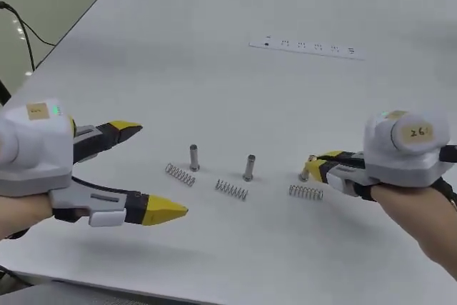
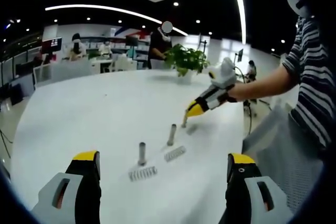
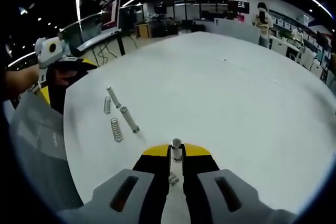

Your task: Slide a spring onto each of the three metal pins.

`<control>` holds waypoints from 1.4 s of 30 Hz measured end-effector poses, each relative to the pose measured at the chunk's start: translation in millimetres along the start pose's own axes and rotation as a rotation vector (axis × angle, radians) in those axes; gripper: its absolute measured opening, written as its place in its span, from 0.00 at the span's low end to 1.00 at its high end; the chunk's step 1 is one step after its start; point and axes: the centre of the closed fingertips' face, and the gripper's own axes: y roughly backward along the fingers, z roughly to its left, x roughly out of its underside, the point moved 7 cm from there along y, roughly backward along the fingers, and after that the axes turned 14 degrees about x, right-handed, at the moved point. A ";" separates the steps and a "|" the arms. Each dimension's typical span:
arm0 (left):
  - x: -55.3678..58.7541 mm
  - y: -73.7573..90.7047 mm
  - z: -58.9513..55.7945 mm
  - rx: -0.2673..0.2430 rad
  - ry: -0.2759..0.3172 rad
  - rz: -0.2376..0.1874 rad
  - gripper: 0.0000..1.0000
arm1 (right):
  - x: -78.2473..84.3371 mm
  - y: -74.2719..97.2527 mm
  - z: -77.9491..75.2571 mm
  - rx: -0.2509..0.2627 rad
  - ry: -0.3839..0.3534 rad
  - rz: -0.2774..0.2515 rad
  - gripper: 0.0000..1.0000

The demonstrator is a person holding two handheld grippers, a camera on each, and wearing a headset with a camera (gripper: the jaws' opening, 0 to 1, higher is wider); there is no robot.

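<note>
The right gripper [image 3: 176, 153] is clamped on the rightmost metal pin [image 1: 304, 174], upright on the white tabletop [image 1: 214, 69]. The left gripper [image 1: 161, 169] hangs wide apart, near two free-standing pins [image 1: 249, 167] and three springs [image 1: 231, 190] lying flat.

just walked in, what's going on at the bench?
A person works two handheld grippers at a white table. The right gripper is shut on the rightmost pin, which stands upright. The left gripper hangs open, holding nothing. The left pin and middle pin stand bare. The left spring, middle spring and right spring lie flat beside the pins; none is on a pin yet.
</note>
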 end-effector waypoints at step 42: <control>-1.7 -3.0 -0.4 0.015 -0.001 0.018 0.98 | -12.9 16.6 -1.2 -0.043 0.186 -0.073 0.13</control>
